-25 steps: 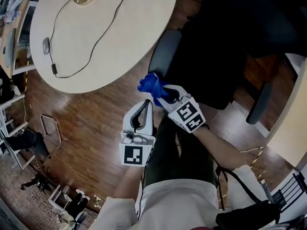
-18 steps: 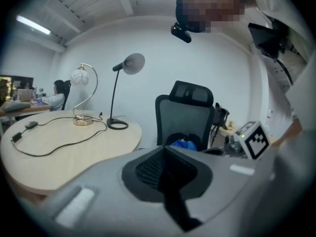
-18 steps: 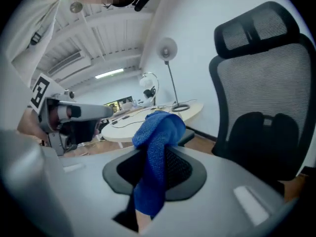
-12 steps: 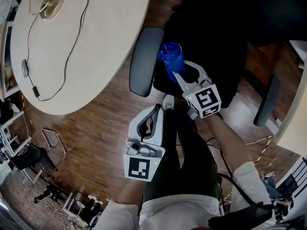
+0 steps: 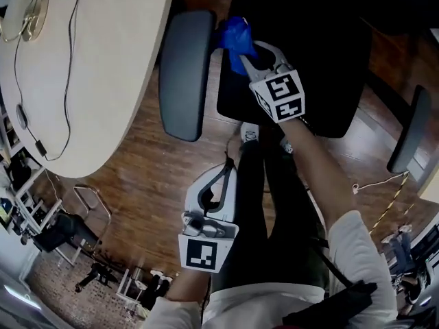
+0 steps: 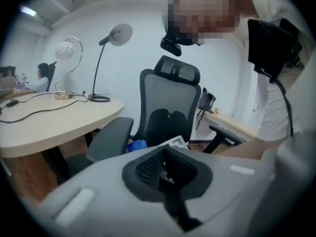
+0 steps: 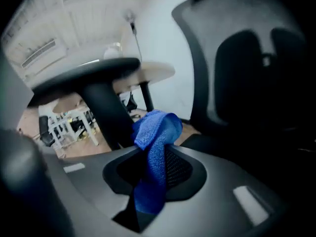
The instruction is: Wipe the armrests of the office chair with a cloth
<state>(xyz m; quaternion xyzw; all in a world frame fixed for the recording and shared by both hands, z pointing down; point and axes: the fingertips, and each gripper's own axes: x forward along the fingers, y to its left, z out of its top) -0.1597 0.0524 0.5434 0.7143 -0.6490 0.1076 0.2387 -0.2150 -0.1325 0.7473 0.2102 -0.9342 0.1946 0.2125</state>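
Since a second ago, right gripper point(image 5: 241, 52) has carried the blue cloth point(image 5: 233, 34) forward, from near the worktop point(image 5: 89, 74) edge up to the office chair point(image 5: 302, 60). Its fingers are clamped on the cloth, which sits just beside the inner edge of the grey armrest point(image 5: 184, 74); I cannot confirm contact. Left gripper point(image 5: 228, 166) hangs low beside the person's legs point(image 5: 274, 211), fingers together, nothing between.

Woven blue cloth point(image 7: 157, 132); matt armrest point(image 5: 184, 74); seemingly wooden floor point(image 5: 137, 177).
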